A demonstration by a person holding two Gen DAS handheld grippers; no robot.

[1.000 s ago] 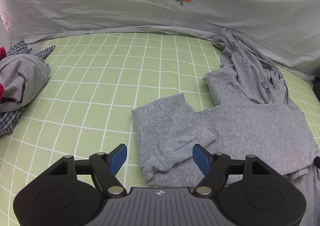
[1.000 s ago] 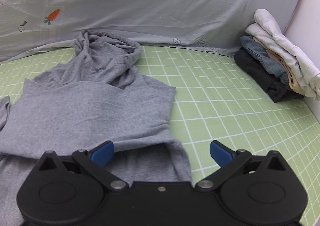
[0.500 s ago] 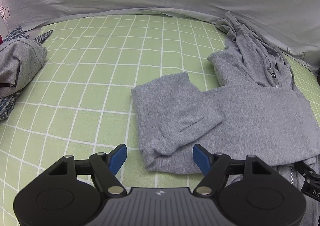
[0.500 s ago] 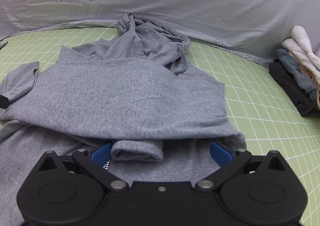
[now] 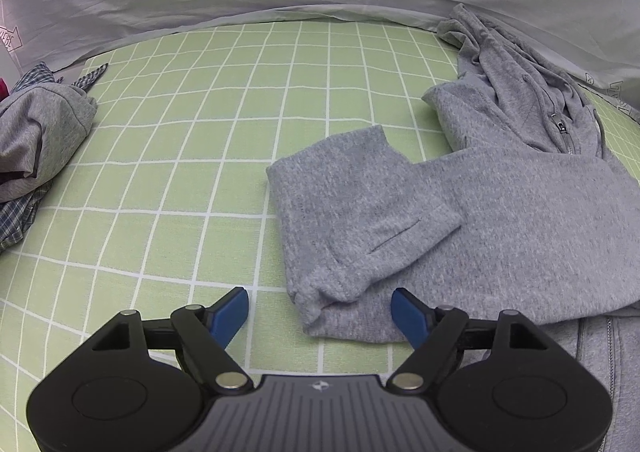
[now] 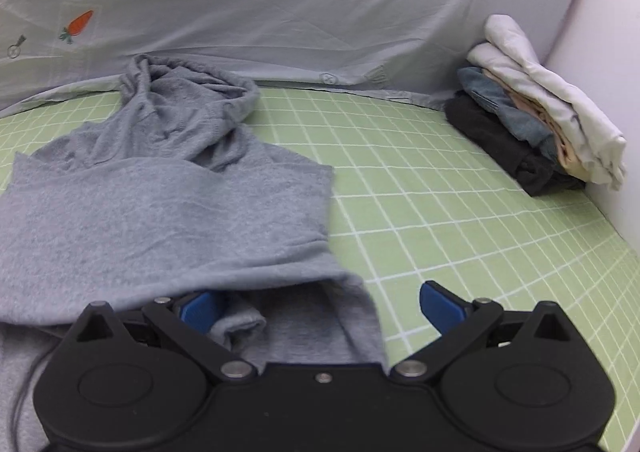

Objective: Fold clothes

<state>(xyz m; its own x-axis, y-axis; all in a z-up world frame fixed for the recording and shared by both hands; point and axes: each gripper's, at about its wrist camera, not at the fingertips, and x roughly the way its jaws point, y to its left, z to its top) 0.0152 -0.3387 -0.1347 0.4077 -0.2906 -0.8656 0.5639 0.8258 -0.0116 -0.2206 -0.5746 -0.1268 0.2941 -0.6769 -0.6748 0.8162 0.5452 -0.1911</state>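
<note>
We hold the left gripper [image 5: 320,310] with its jaws spread wide and empty, low in the frame, just before the folded sleeve cuff [image 5: 344,212] of the grey hoodie [image 5: 532,220]. The hoodie lies on the green checked sheet [image 5: 200,124], occupying the right half of the left wrist view. We hold the right gripper [image 6: 318,306] equally wide apart, empty, straddling the hoodie's hem corner. A stack of folded clothes [image 6: 532,132] sits at the right edge of the frame.

Right gripper [image 6: 318,306] spread wide — over grey hoodie [image 6: 168,208].
</note>
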